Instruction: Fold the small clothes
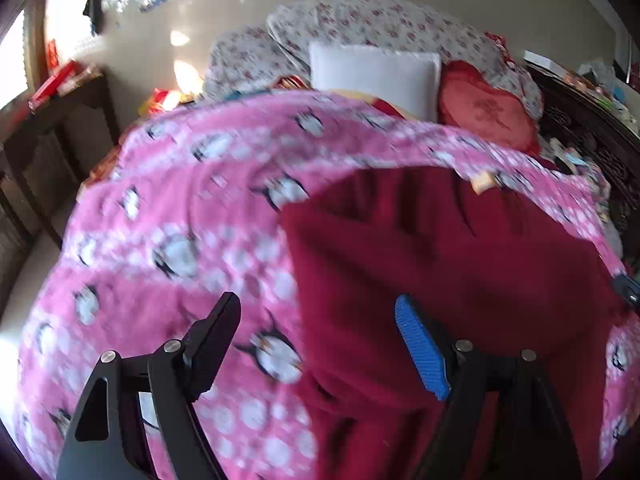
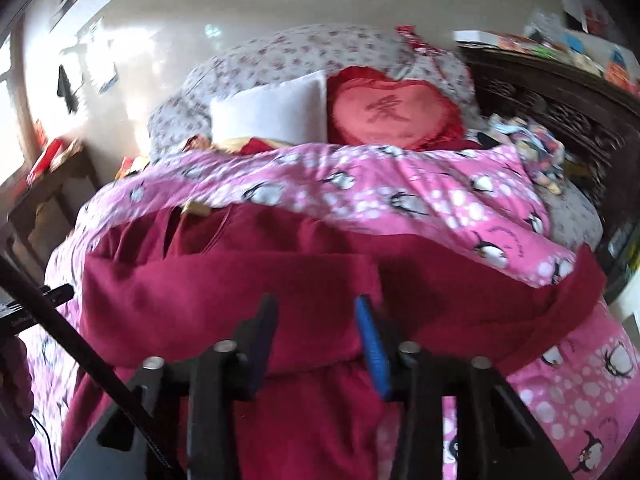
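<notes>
A dark red garment (image 1: 440,264) lies spread on a pink penguin-print blanket (image 1: 168,216) on a bed. My left gripper (image 1: 316,320) is open and empty, hovering over the garment's left edge, where red cloth meets the pink blanket. In the right wrist view the garment (image 2: 224,292) shows a folded-over layer across its middle. My right gripper (image 2: 316,316) is open with a moderate gap, held just above the garment's near part. I see no cloth between its fingers. The blanket (image 2: 420,196) lies beyond.
A white pillow (image 1: 372,72), a red heart cushion (image 2: 396,112) and a floral quilt (image 1: 380,20) lie at the bed's head. A dark carved headboard (image 2: 560,112) with clutter stands right. A dark wooden table (image 1: 60,136) stands left. A black rod (image 2: 80,344) crosses the lower left.
</notes>
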Demonstrator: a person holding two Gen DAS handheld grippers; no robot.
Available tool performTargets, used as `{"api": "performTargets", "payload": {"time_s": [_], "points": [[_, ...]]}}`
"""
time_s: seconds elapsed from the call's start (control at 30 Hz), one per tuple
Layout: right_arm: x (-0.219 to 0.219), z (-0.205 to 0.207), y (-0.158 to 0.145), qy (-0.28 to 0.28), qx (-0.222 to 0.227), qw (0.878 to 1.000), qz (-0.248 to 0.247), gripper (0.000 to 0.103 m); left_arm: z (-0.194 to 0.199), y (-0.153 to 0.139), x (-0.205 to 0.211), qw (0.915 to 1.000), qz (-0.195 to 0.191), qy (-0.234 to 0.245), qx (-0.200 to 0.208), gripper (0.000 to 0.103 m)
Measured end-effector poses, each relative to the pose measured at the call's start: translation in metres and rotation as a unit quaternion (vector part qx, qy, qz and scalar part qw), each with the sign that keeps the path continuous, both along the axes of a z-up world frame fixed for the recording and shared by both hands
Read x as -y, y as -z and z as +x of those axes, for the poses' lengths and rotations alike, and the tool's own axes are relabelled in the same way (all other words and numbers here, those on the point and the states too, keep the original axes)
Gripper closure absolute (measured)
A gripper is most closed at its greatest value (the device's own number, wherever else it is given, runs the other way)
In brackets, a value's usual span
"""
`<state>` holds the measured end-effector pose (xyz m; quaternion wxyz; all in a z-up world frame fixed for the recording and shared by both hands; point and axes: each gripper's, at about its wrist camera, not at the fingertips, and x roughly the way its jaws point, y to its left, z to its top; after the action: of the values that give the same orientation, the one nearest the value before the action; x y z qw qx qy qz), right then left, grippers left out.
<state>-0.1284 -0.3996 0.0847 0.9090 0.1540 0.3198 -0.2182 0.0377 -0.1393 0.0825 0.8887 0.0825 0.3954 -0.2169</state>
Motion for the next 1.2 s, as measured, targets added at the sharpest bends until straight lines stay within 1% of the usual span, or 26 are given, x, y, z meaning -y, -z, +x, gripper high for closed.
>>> {"api": "performTargets", "payload": {"time_s": [0.03, 0.1, 0.13, 0.17, 0.2, 0.23, 0.3, 0.33, 0.4, 0.47, 0.5, 0.53, 0.57, 0.63, 0.77, 0.83, 0.9, 1.03, 1.1, 1.2], "points": [[-0.002, 0.004, 0.004, -0.002, -0.004, 1.0, 0.0, 0.065, -0.002, 0.008, 0.003, 1.0, 0.004, 0.0, -0.006, 0.024], [-0.002, 0.01, 0.015, 0.001, -0.012, 1.0, 0.009, 0.065, 0.0, 0.032, 0.011, 0.999, 0.037, -0.004, -0.022, 0.024], [0.001, 0.014, 0.023, 0.005, -0.021, 1.0, 0.011, 0.065, 0.003, 0.04, 0.012, 0.9985, 0.046, -0.008, -0.029, 0.024], [0.003, 0.018, 0.034, 0.01, -0.041, 0.999, 0.014, 0.065, 0.007, 0.051, 0.012, 0.9976, 0.055, -0.015, -0.041, 0.024], [0.006, 0.02, 0.045, 0.01, -0.047, 0.999, 0.019, 0.065, 0.01, 0.058, 0.01, 0.9973, 0.049, -0.017, -0.052, 0.023], [0.008, 0.017, 0.047, 0.012, -0.037, 0.999, 0.023, 0.063, 0.012, 0.061, 0.007, 0.9972, 0.036, -0.021, -0.062, 0.021], [0.012, 0.008, 0.042, 0.009, -0.024, 0.999, 0.042, 0.063, 0.014, 0.059, 0.0, 0.9969, 0.018, -0.031, -0.071, 0.02], [0.014, 0.001, 0.038, 0.01, -0.02, 0.999, 0.05, 0.062, 0.013, 0.055, -0.002, 0.9965, 0.017, -0.035, -0.074, 0.02], [0.021, -0.016, 0.03, 0.024, -0.013, 0.998, 0.054, 0.06, 0.007, 0.045, -0.005, 0.9966, 0.021, -0.043, -0.066, 0.02], [0.03, -0.036, 0.025, 0.045, -0.011, 0.998, 0.044, 0.047, -0.004, 0.033, -0.007, 0.9978, 0.013, -0.039, -0.051, 0.02], [0.038, -0.051, 0.022, 0.063, -0.011, 0.997, 0.039, 0.044, -0.009, 0.027, -0.008, 0.9983, 0.008, -0.034, -0.046, 0.02], [0.046, -0.065, 0.021, 0.08, -0.009, 0.996, 0.039, 0.038, -0.012, 0.024, -0.008, 0.9986, 0.005, -0.03, -0.043, 0.02], [0.058, -0.081, 0.021, 0.103, -0.006, 0.994, 0.043, 0.034, -0.018, 0.019, -0.006, 0.9989, 0.001, -0.024, -0.041, 0.02], [0.081, -0.108, 0.021, 0.149, -0.001, 0.987, 0.057, 0.031, -0.028, 0.013, -0.001, 0.999, -0.007, -0.012, -0.043, 0.02], [0.131, -0.147, 0.031, 0.23, 0.0, 0.967, 0.113, 0.029, -0.046, 0.008, 0.02, 0.9992, -0.004, 0.016, -0.037, 0.02], [0.147, -0.156, 0.034, 0.241, 0.013, 0.96, 0.138, 0.026, -0.052, 0.008, 0.033, 0.9988, 0.002, 0.034, -0.036, 0.02], [0.163, -0.159, 0.039, 0.258, 0.021, 0.953, 0.157, 0.026, -0.055, 0.009, 0.046, 0.998, 0.011, 0.049, -0.038, 0.02], [0.178, -0.152, 0.044, 0.267, 0.035, 0.945, 0.185, 0.026, -0.059, 0.015, 0.067, 0.9982, 0.03, 0.046, -0.024, 0.02], [0.182, -0.144, 0.043, 0.268, 0.04, 0.945, 0.186, 0.025, -0.06, 0.019, 0.074, 0.9982, 0.043, 0.04, -0.014, 0.02], [0.182, -0.129, 0.038, 0.267, 0.035, 0.948, 0.169, 0.019, -0.059, 0.026, 0.08, 0.998, 0.057, 0.027, -0.005, 0.02]]}}
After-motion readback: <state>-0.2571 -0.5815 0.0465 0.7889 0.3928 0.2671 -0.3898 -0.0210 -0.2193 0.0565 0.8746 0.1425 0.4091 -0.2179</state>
